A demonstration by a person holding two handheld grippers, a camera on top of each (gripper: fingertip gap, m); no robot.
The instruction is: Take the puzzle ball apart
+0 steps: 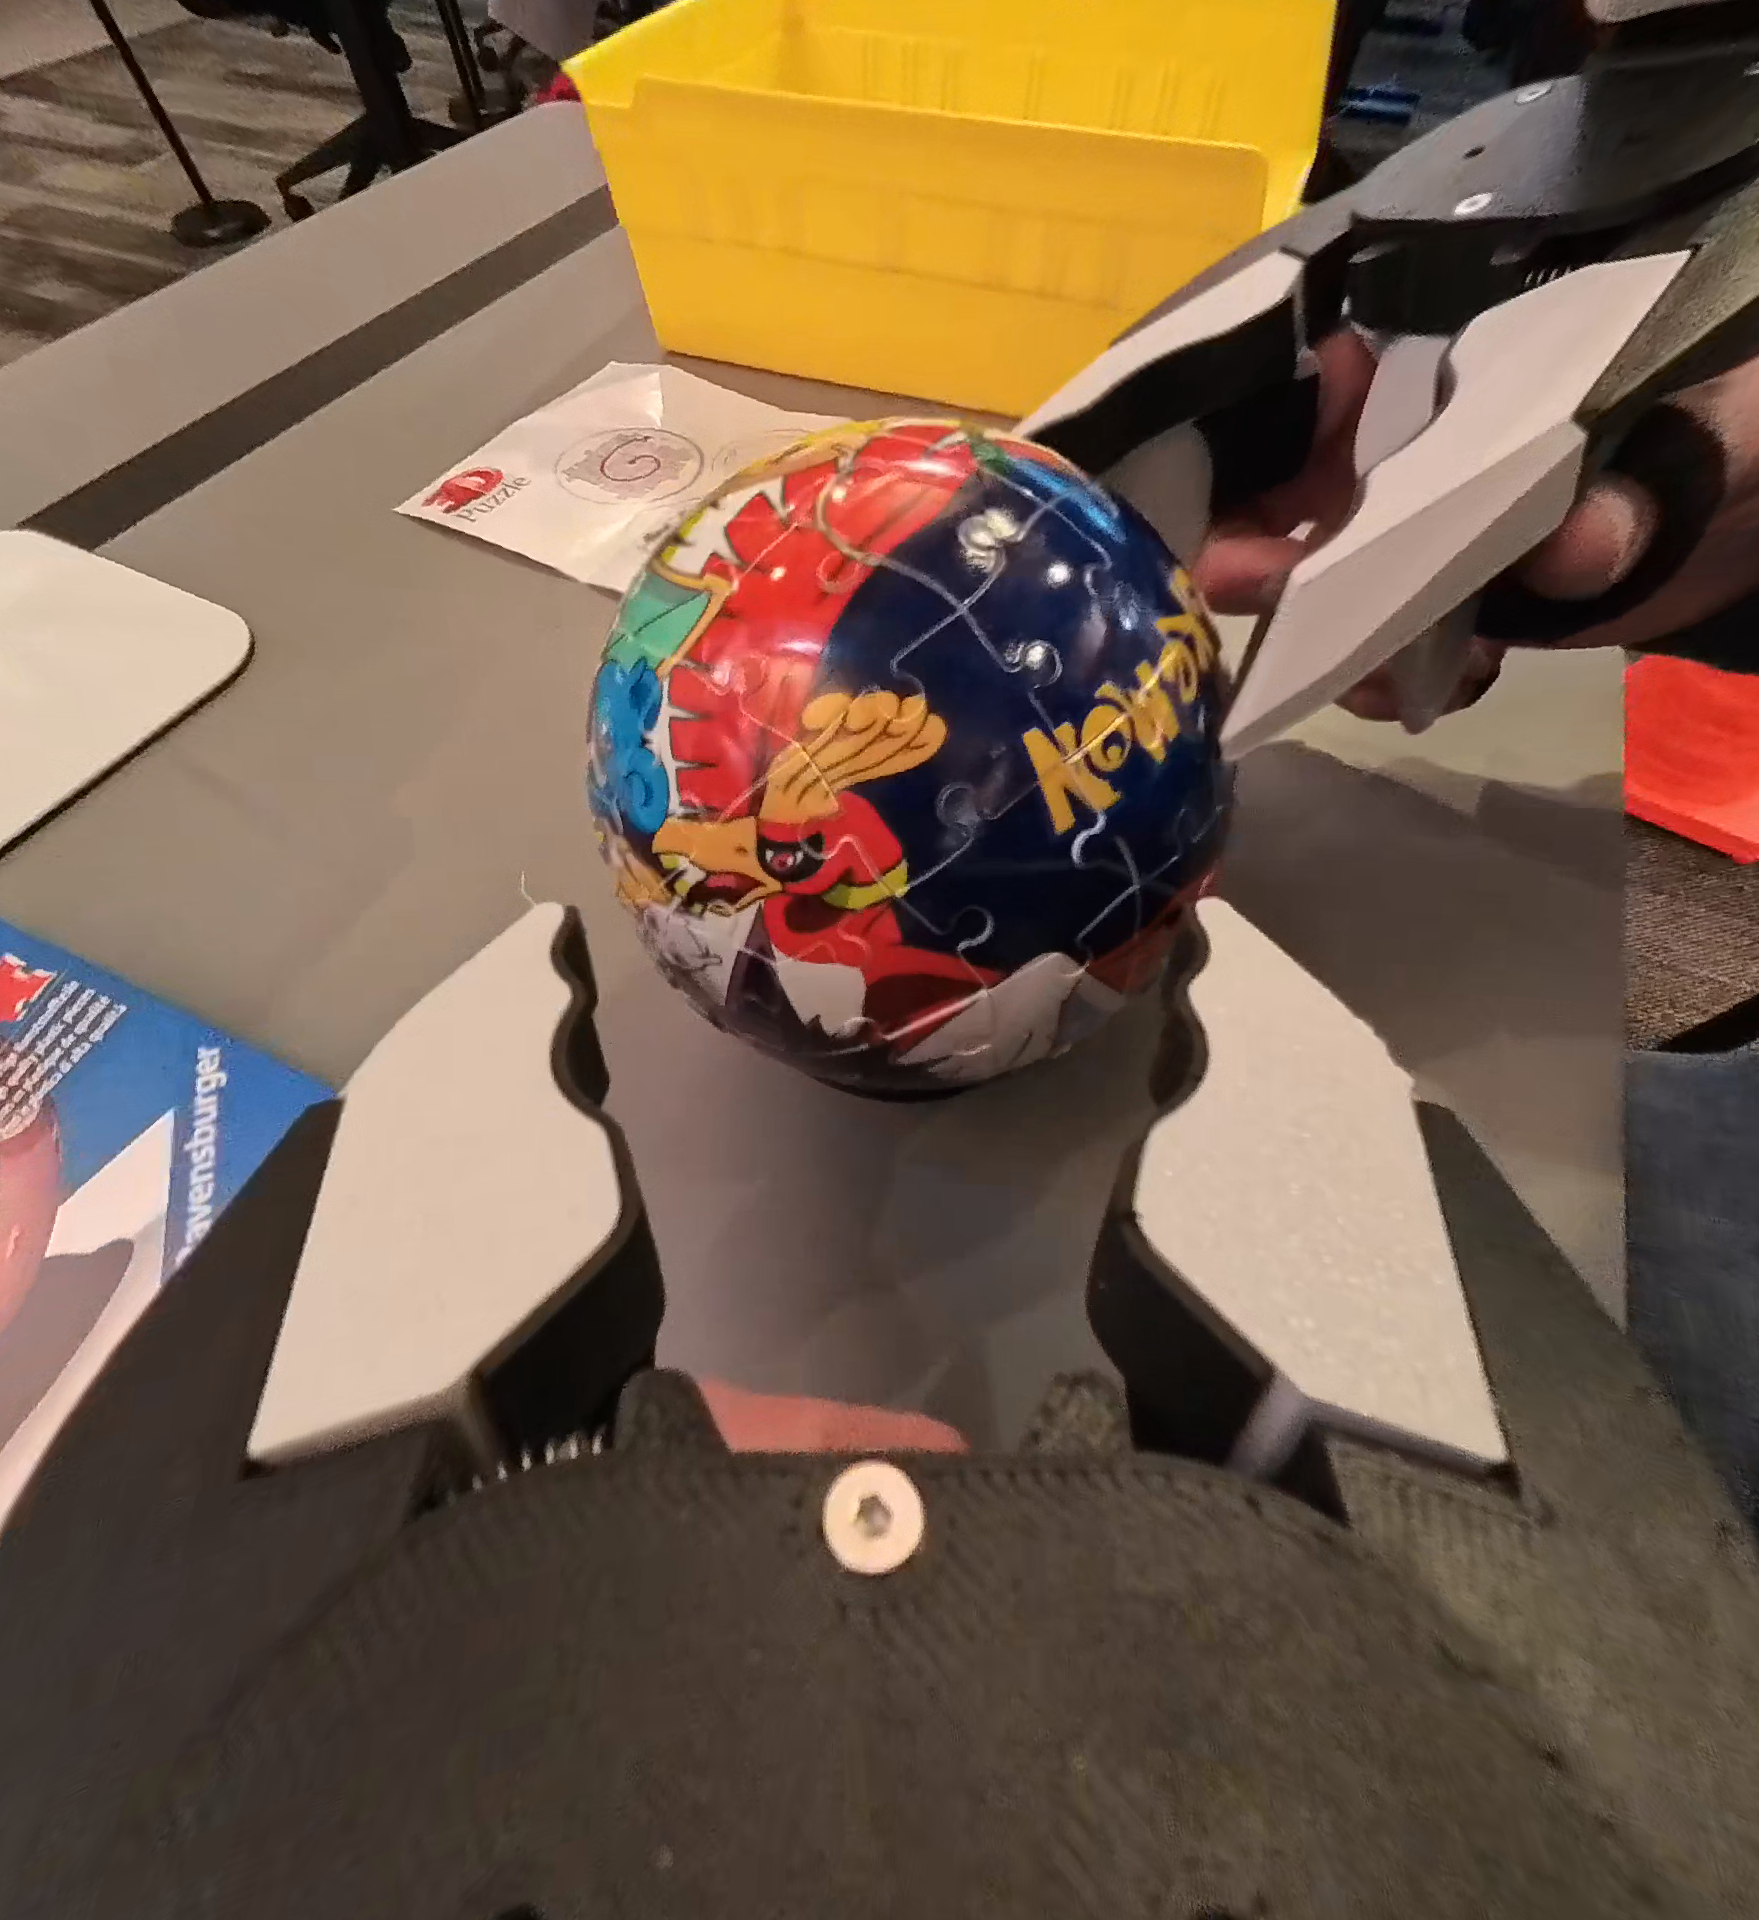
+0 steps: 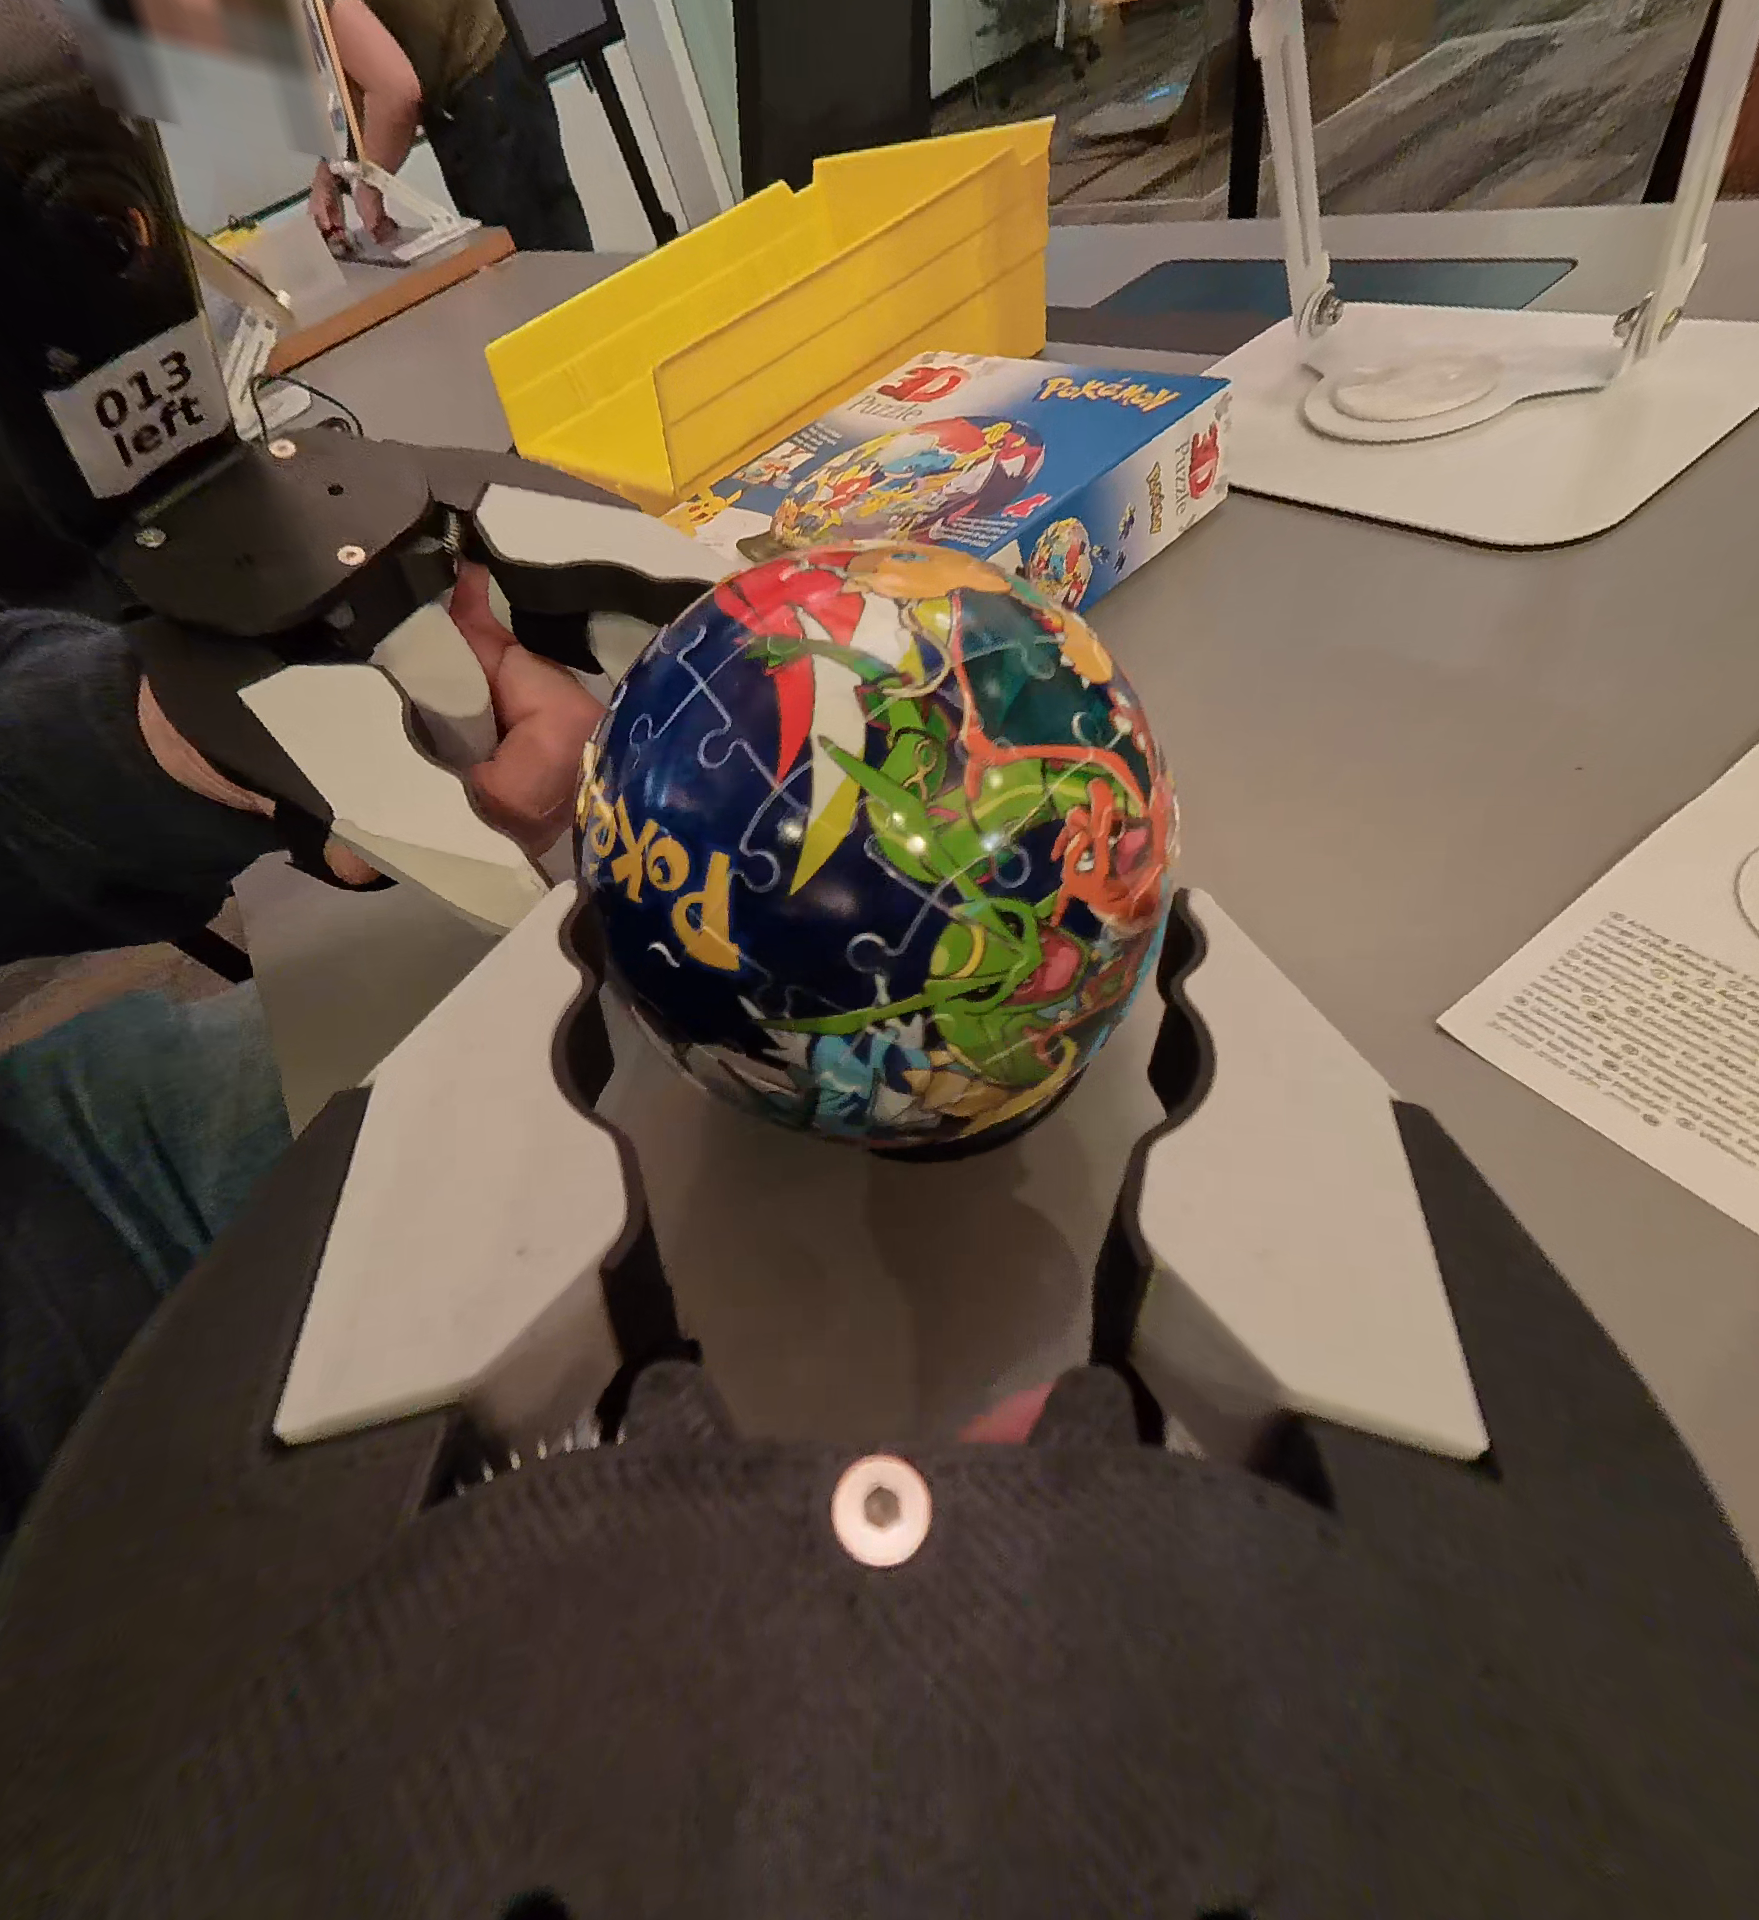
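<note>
Puzzle ball (image 1: 906, 758), fully assembled and glossy, stands on a small dark base on the grey table (image 1: 355, 810), at the centre of both views. Left gripper (image 1: 880, 930) approaches from one side with its jaws spread wide; its grey fingers (image 1: 470, 1132) flank the lower part of the ball, and whether either tip touches it cannot be told. Right gripper (image 2: 875, 914) faces the ball from the adjoining side, jaws likewise wide, its fingers (image 2: 470, 1122) either side of the ball's lower half, close to the surface. In the left wrist view the right gripper (image 1: 1145, 571) enters from the upper right, one tip just beside the ball's right edge, the other near its top. In the right wrist view the left gripper (image 2: 584, 758) enters from the left, just beside the ball.

Surroundings: a yellow bin (image 1: 948, 197) stands behind the ball, open side up. A printed instruction sheet (image 1: 594, 478) lies flat between bin and ball, partly hidden by the ball. The blue puzzle box (image 2: 1093, 468) lies on its side near the bin, behind the ball in the right wrist view. A white stand base (image 2: 1540, 416) rests on the table beyond the box. An orange paper pad (image 1: 1716, 758) lies off to the right of the left wrist view. A person's denim-clad leg (image 1: 1727, 1226) shows at the table edge.
</note>
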